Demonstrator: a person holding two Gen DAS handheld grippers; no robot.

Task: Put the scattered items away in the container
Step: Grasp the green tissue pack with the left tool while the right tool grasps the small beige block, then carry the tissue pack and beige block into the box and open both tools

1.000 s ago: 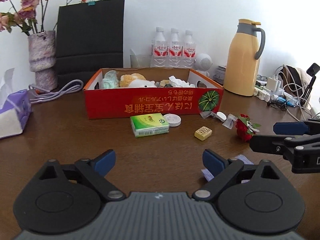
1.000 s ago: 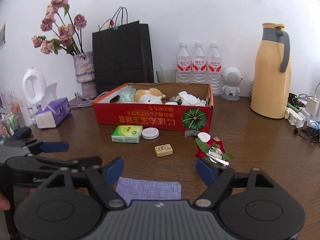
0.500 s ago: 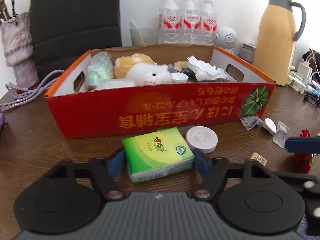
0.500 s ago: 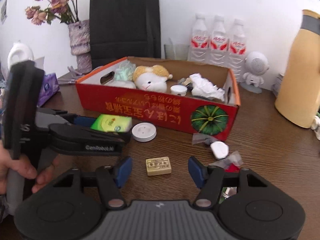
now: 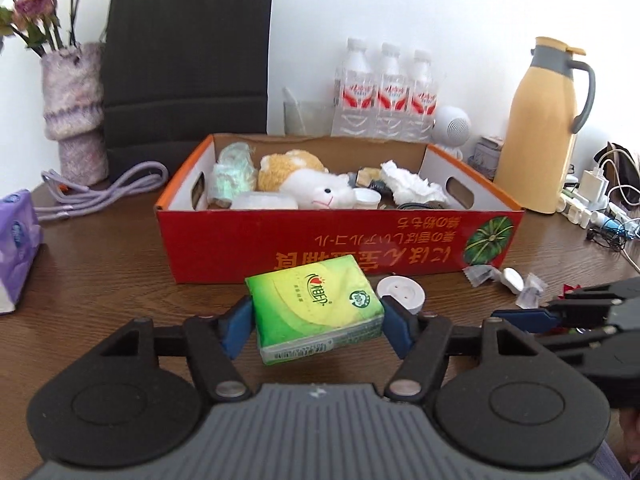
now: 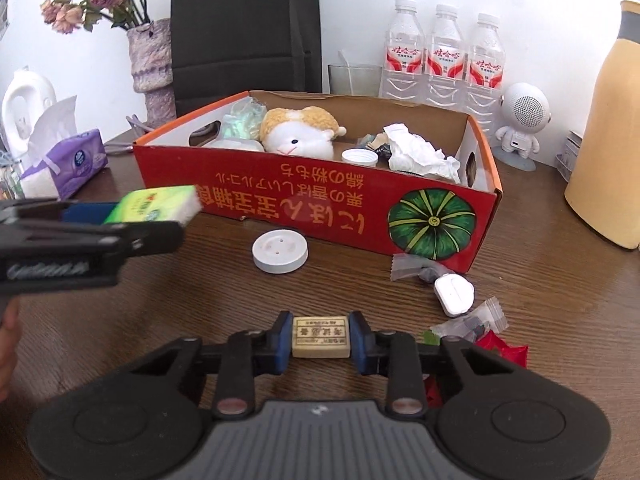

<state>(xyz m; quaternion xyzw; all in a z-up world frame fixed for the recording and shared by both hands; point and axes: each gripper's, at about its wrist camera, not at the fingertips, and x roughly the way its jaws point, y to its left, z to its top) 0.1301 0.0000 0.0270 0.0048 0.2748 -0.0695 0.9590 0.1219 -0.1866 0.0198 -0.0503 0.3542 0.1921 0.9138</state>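
My left gripper [image 5: 316, 326] is shut on a green tissue pack [image 5: 316, 308] and holds it above the table, in front of the red cardboard box [image 5: 320, 240]. The pack also shows in the right wrist view [image 6: 154, 204]. My right gripper [image 6: 320, 338] is shut on a small tan eraser block [image 6: 320, 337] just over the table. The box [image 6: 320, 208] holds a plush toy [image 6: 298, 134], crumpled paper and small items. A white round disc [image 6: 280, 255], a white capsule [image 6: 454, 289], candy wrappers [image 6: 472, 322] and a red flower [image 6: 502, 350] lie in front of the box.
A yellow thermos [image 5: 546, 128], three water bottles [image 5: 386, 92], a small white robot speaker [image 6: 522, 120] and chargers with cables [image 5: 604, 208] stand behind and right. A black paper bag [image 5: 188, 60], a flower vase [image 5: 76, 112], a purple cord and a purple tissue box [image 6: 68, 162] are at the left.
My left gripper closed on the green tissue pack and lifted it off the table. My right gripper moved forward and closed on the tan eraser block.
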